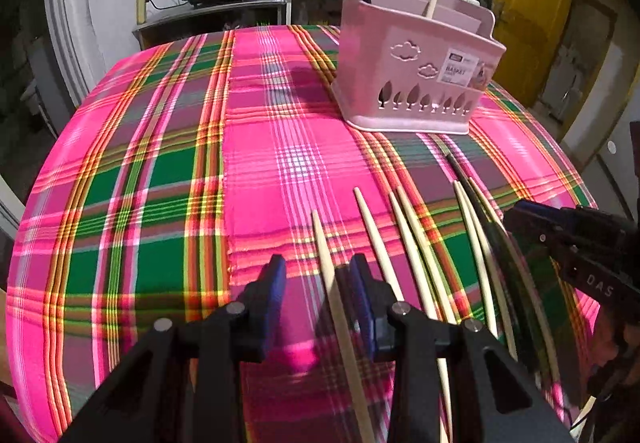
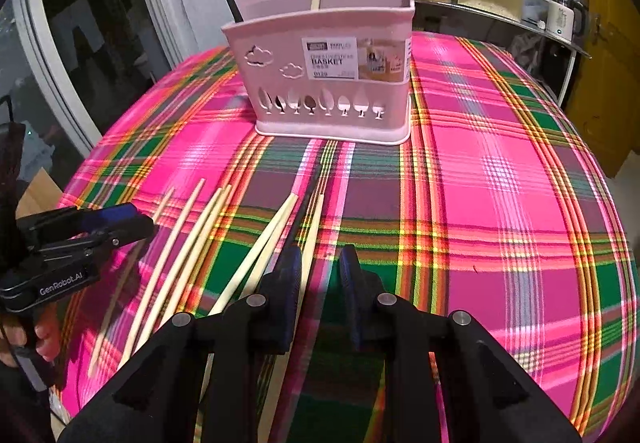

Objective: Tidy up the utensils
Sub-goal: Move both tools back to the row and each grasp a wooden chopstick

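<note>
Pale wooden chopsticks (image 1: 376,239) lie near on the pink plaid tablecloth (image 1: 160,163); the pink plastic basket (image 2: 332,71) stands far. Left gripper (image 1: 318,293) parted, seemingly straddling one; right gripper (image 2: 320,283) released.

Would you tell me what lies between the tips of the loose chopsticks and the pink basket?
Only bare plaid tablecloth; nothing stands between the chopsticks and the pink basket. The right wrist view shows it best.
</note>
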Available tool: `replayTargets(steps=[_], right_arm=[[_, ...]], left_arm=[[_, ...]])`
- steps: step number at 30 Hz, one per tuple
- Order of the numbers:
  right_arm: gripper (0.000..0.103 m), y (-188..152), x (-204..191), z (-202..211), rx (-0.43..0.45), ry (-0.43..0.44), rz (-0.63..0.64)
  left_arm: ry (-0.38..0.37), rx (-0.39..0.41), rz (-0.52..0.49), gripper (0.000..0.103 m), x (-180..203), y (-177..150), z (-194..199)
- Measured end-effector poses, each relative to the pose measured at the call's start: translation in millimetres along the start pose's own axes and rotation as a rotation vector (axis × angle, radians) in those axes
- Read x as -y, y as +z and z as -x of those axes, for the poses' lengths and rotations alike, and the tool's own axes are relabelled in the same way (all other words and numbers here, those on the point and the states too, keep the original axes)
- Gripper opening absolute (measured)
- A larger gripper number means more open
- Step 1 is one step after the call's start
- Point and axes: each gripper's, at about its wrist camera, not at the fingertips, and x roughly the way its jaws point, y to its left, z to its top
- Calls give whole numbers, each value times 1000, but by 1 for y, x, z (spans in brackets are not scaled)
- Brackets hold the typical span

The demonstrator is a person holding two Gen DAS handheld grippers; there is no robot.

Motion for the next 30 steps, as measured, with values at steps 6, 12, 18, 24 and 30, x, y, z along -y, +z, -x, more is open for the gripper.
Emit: replayTargets(steps=[6, 12, 18, 24, 30], right_arm=[[21, 5, -2, -12, -22, -15, 10], [21, 12, -7, -19, -40, -44, 36], [9, 17, -18, -24, -58, -86, 73], [5, 21, -23, -28, -67, -83, 91], [5, 23, -12, -20, -50, -26, 51]], left_arm=[[12, -11, -18, 35, 2, 2, -5], [36, -26, -35, 35, 6, 6, -8], [55, -20, -47, 29, 9, 7, -10], [51, -25, -86, 8, 19, 8, -10], [29, -16, -88, 7, 17, 12, -5]])
